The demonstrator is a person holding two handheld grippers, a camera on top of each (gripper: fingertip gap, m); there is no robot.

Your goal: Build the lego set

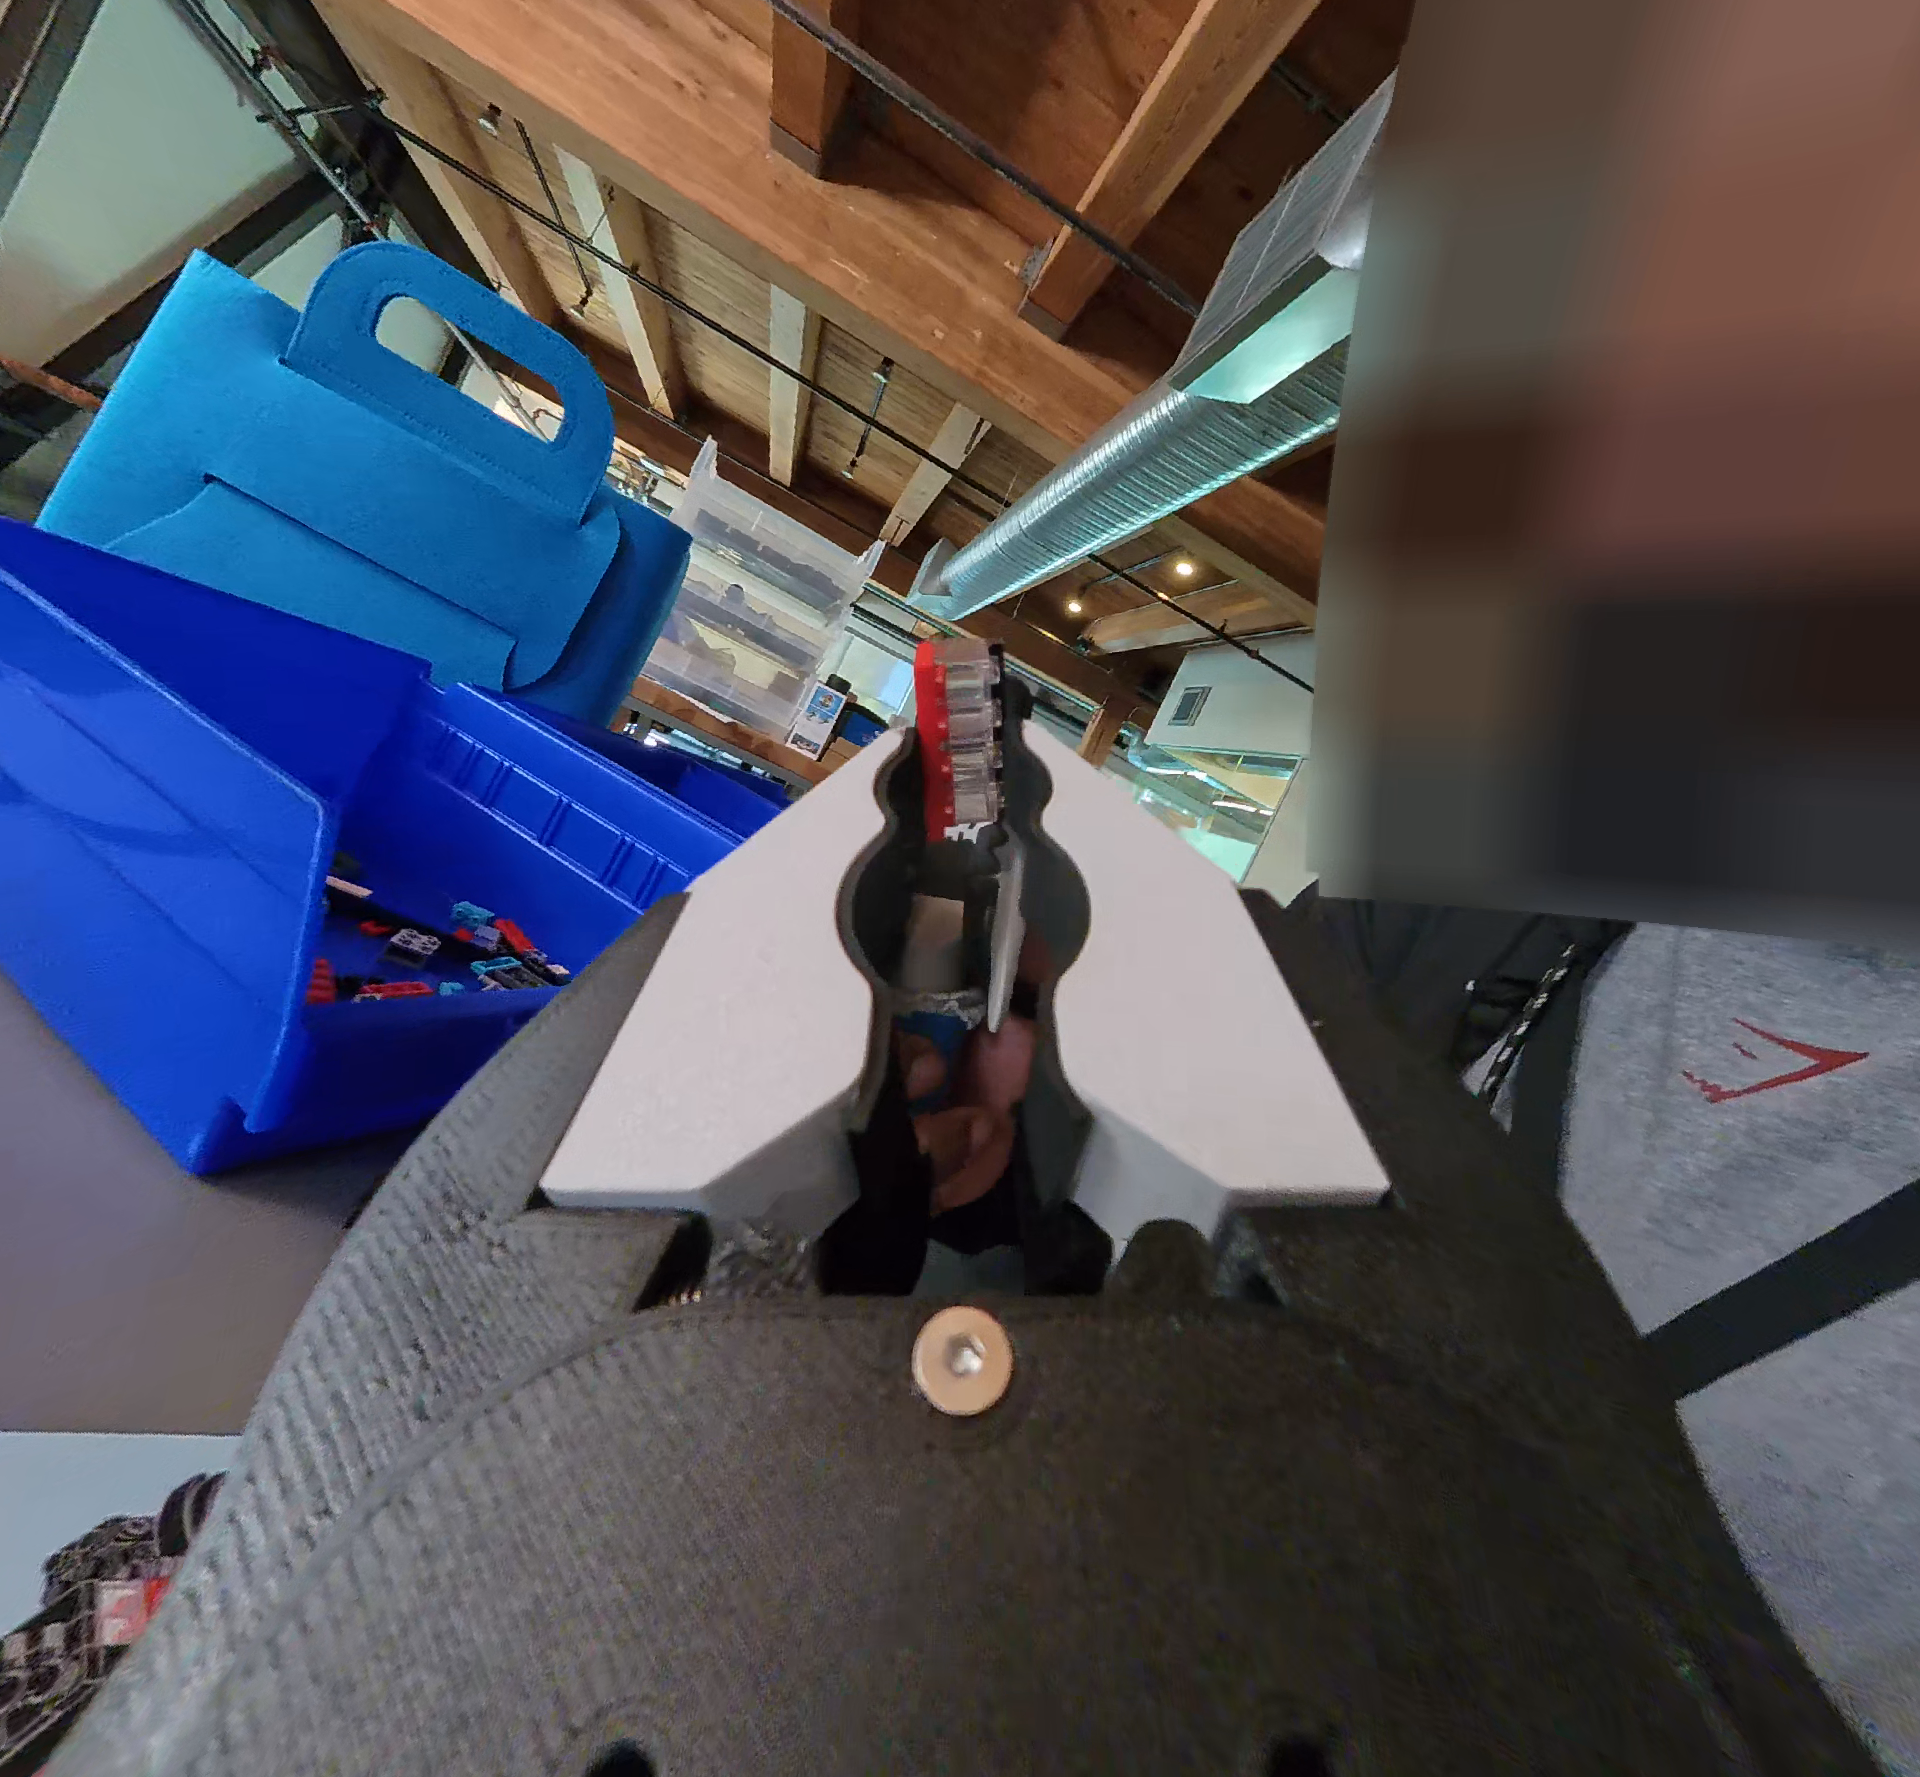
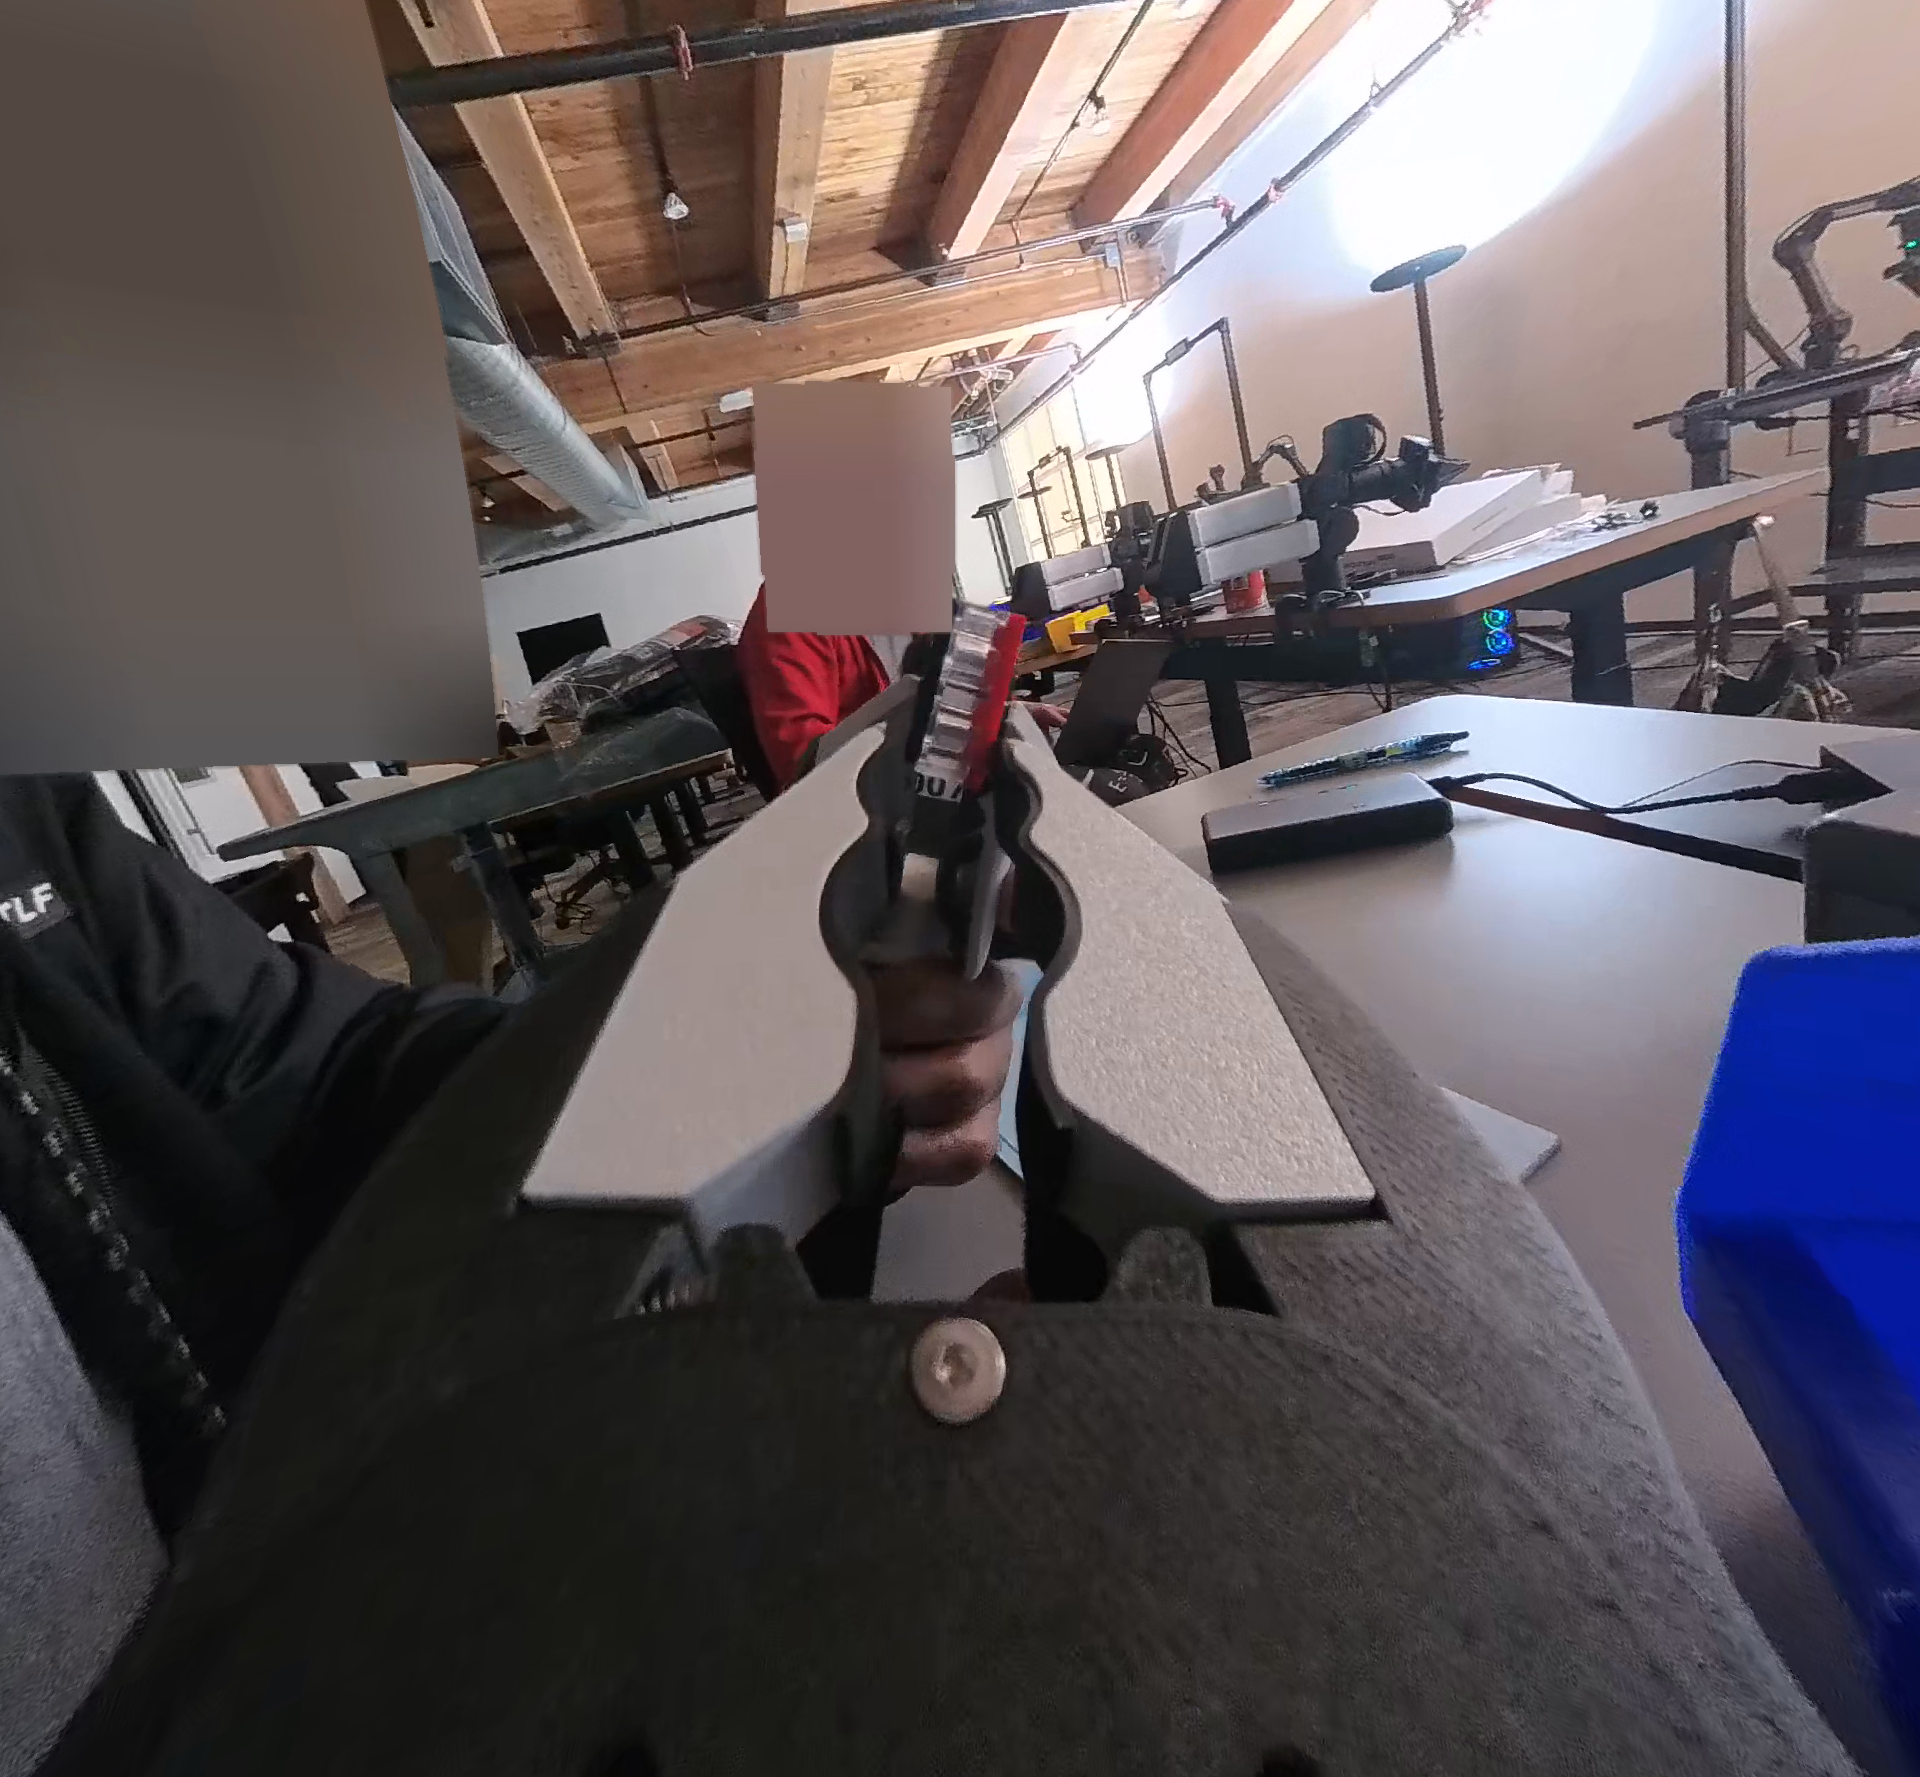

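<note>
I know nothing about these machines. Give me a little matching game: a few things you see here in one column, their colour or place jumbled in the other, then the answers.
Things:
1. lego piece
2. storage bin
3. felt bag
4. power bank

Descriptions:
A. light blue, standing behind the bin
B. black, flat on the table with a cable nearby
C. red and clear, pinched in the left claw
D. deep blue, loose bricks inside

Pairs: 1-C, 2-D, 3-A, 4-B

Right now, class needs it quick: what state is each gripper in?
Left gripper: shut on the red and clear lego piece.
Right gripper: shut on the same lego piece, from the opposite side.
</note>
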